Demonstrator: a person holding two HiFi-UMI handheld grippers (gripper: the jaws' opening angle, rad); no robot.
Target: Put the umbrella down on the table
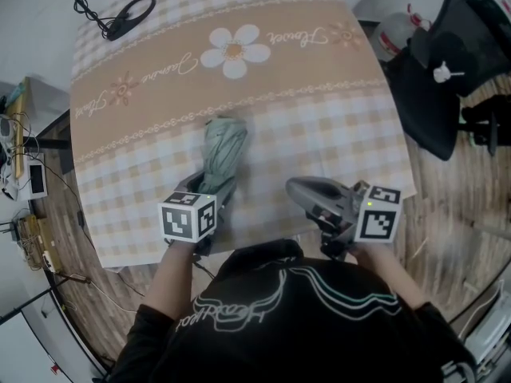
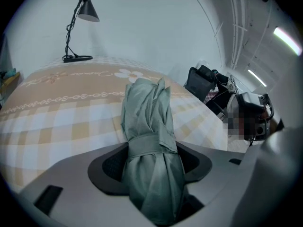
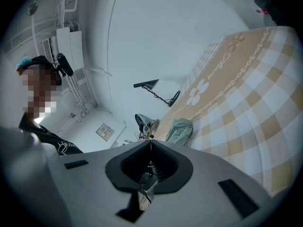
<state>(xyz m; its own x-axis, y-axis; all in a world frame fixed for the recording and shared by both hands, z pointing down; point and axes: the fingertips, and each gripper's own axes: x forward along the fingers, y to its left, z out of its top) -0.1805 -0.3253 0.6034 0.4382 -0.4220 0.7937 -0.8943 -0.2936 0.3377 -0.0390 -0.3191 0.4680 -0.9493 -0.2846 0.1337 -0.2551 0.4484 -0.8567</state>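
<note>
A folded grey-green umbrella (image 1: 223, 152), wrapped with its strap, points away from me over the checked tablecloth (image 1: 319, 126). My left gripper (image 1: 209, 188) is shut on the umbrella's near end. In the left gripper view both pads press the bundle (image 2: 151, 126) just below the strap. I cannot tell whether its far end touches the cloth. My right gripper (image 1: 294, 187) is held to the right of the umbrella, near the table's front edge. It is shut with nothing in it, the jaws meeting edge to edge (image 3: 150, 148). The umbrella (image 3: 180, 130) shows beyond them.
A black desk lamp (image 1: 128, 14) stands at the table's far left corner. To the right of the table is a black chair (image 1: 447, 70). Cables and small devices (image 1: 24, 174) lie on the floor at the left. A flower print (image 1: 235, 51) marks the cloth's far half.
</note>
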